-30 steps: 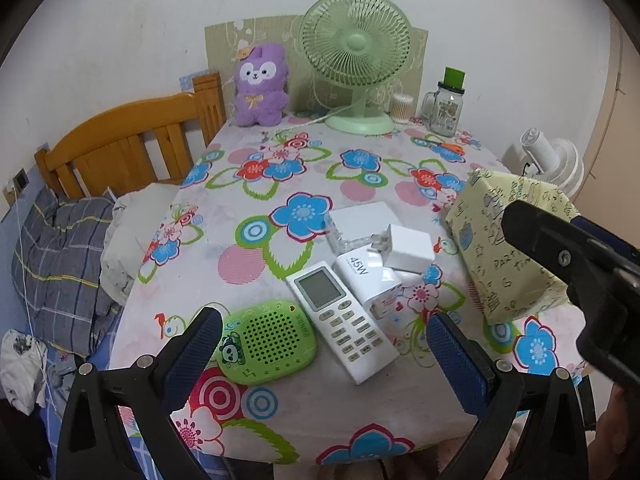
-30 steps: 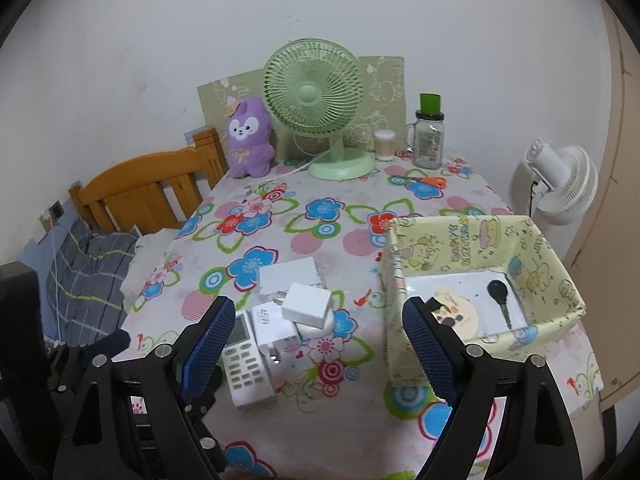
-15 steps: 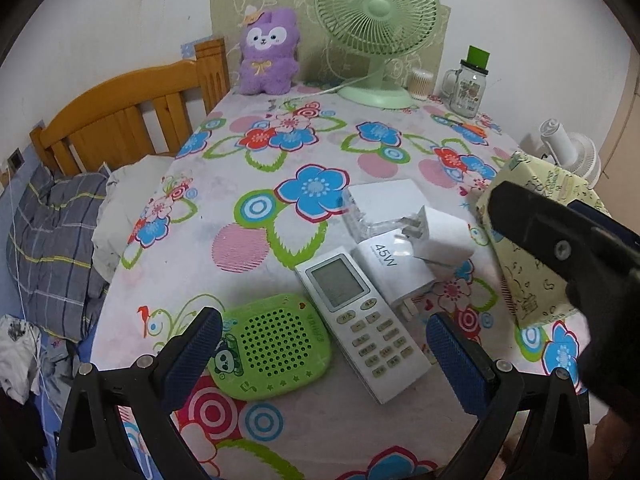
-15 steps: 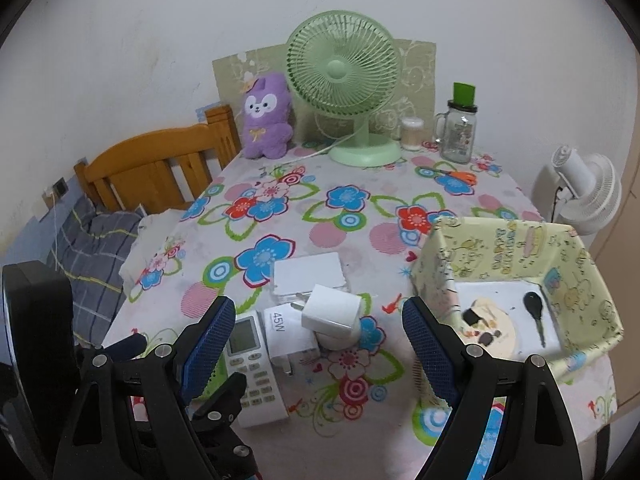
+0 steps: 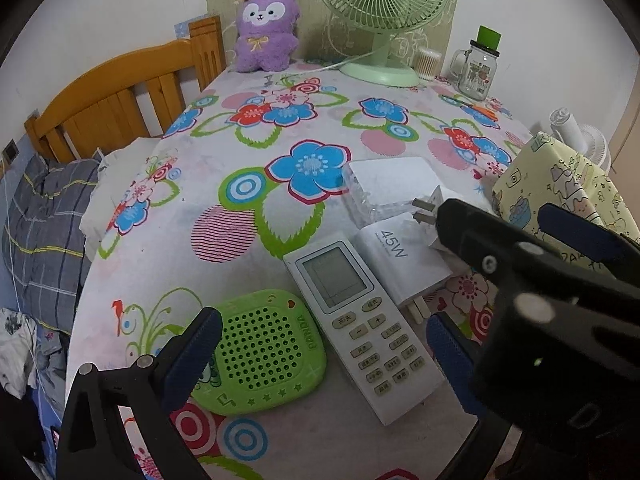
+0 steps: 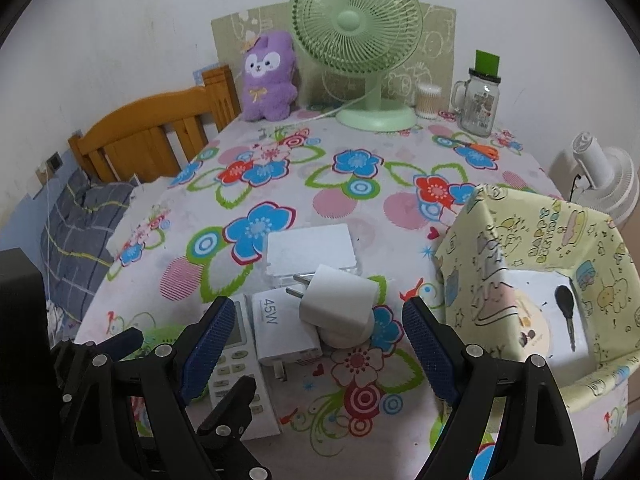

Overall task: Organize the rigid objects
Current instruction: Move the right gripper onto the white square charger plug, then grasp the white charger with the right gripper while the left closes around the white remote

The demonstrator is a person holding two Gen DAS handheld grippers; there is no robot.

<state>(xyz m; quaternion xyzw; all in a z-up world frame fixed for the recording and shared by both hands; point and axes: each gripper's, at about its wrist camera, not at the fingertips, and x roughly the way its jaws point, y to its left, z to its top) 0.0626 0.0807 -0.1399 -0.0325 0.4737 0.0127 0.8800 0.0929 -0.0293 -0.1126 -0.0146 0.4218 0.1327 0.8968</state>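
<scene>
On the flowered table lie a green speaker (image 5: pixel 260 354), a white remote (image 5: pixel 362 328), a 45W charger (image 5: pixel 400 258) (image 6: pixel 280 330), a white plug adapter (image 6: pixel 338 306) and a white box (image 6: pixel 310 250). My left gripper (image 5: pixel 320 348) is open, low over the speaker and remote. My right gripper (image 6: pixel 316 348) is open, with the plug adapter and 45W charger between its fingers; it also shows in the left wrist view (image 5: pixel 560 280). A yellow paper bin (image 6: pixel 532 248) at the right holds a key (image 6: pixel 566 312) and a disc.
A green fan (image 6: pixel 356 40), purple plush (image 6: pixel 268 76), glass jar (image 6: pixel 480 100) and cotton swab pot stand at the table's back. A wooden bed frame (image 6: pixel 152 132) with bedding is at the left. A white fan (image 6: pixel 600 184) stands right.
Both grippers have moved forward and down toward the cluster of objects. The right gripper now straddles the adapter and charger; the left is close over the speaker and remote.
</scene>
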